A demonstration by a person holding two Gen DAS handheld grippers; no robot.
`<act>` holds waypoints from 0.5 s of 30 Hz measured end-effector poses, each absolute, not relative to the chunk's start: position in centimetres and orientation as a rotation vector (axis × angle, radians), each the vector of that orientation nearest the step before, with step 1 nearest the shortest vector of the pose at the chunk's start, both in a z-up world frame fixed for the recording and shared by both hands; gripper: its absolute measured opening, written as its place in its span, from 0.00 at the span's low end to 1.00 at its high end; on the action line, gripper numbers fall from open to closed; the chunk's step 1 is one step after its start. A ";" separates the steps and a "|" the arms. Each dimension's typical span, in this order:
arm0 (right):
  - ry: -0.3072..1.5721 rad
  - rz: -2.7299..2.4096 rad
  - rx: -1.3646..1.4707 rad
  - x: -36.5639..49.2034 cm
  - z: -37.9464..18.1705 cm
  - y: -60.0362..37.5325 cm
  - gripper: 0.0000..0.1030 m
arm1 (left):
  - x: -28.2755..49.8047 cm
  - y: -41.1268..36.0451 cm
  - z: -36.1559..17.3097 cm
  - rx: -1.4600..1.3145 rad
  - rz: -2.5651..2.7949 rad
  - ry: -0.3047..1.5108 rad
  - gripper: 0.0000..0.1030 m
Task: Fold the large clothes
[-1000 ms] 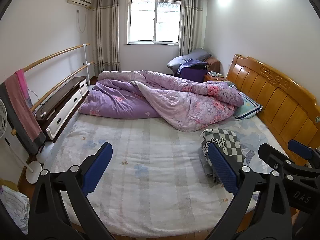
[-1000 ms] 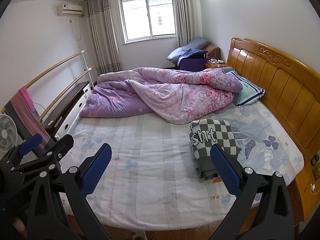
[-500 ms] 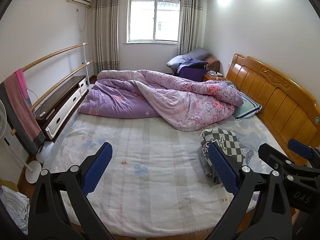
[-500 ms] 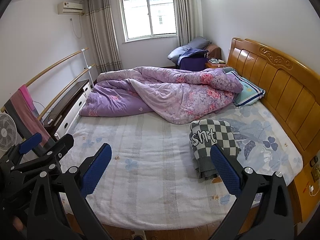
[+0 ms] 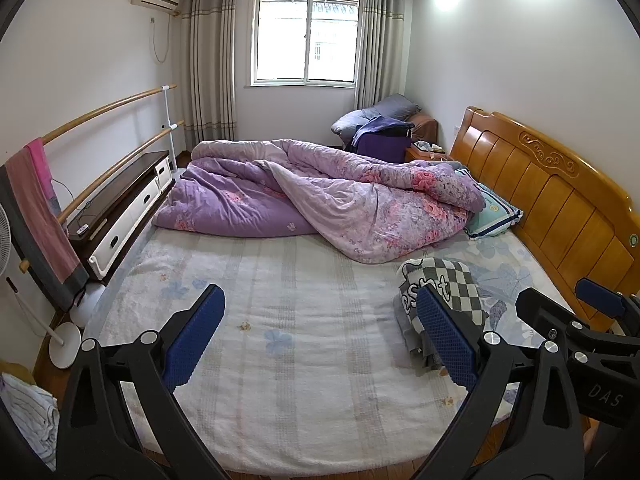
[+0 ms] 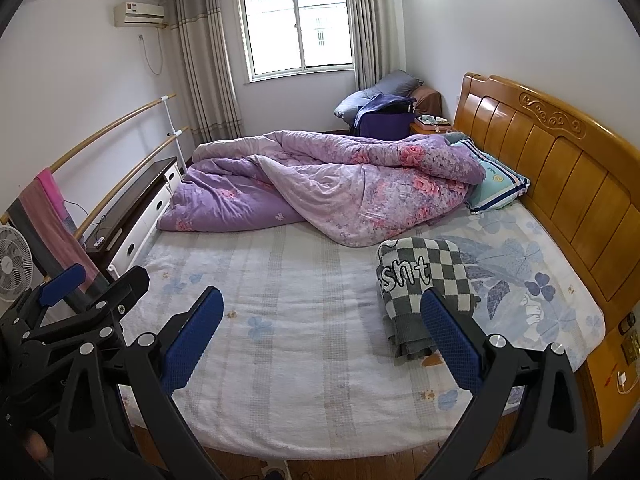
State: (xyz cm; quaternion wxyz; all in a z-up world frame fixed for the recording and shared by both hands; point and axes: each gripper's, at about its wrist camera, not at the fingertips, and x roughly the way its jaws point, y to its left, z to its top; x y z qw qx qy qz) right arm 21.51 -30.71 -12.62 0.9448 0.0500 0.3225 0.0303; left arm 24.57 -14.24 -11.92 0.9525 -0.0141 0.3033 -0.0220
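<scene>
My left gripper (image 5: 316, 338) and right gripper (image 6: 324, 336) hang wide open and empty above the bed (image 6: 280, 360). The folded checkered sweater (image 6: 424, 276) lies toward the bed's headboard side. Grabbing carelessly could undo its folds.

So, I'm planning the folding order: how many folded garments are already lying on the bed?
1. A checkered garment lies folded on the bed, on the headboard side below the purple quilt. Others may be hidden under the quilt.
</scene>
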 end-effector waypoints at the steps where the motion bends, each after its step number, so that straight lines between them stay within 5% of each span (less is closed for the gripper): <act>1: 0.656 0.062 0.101 21.6 -12.6 -30.8 0.93 | 24.7 -14.3 -12.0 -0.029 -0.045 0.619 0.94; 15: 0.659 0.063 0.103 21.7 -12.6 -31.0 0.93 | 25.1 -14.5 -12.0 -0.029 -0.046 0.625 0.94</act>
